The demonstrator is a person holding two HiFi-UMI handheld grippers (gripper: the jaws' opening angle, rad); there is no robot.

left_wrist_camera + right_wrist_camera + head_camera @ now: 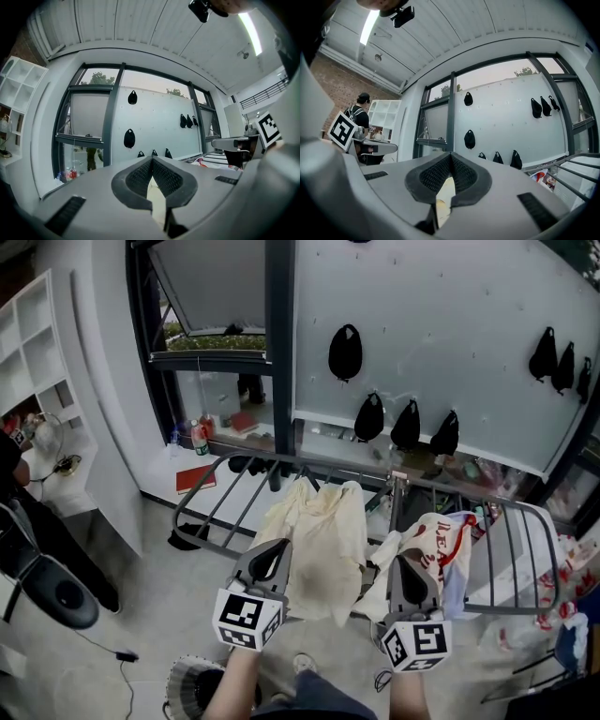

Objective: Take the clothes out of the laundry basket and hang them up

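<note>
A pale yellow garment [323, 540] hangs draped over the grey drying rack [511, 608] in the head view. My left gripper [274, 549] is at the garment's left edge and my right gripper [410, 566] at its right edge, both pointing away from me. In the left gripper view the left gripper [152, 161] has its pads together, with cream cloth [157, 199] pinched low in the gap. The right gripper [451, 157] looks the same, with its own strip of cream cloth [445, 192]. A round slotted basket [187, 688] stands on the floor by my left arm.
A white cloth with red print [445, 540] lies on the rack to the right. Black pouches [345, 352] hang on the white wall panel behind. A window sill holds bottles [199, 437] and a red book [195, 479]. A person [358, 117] stands far left by white shelves.
</note>
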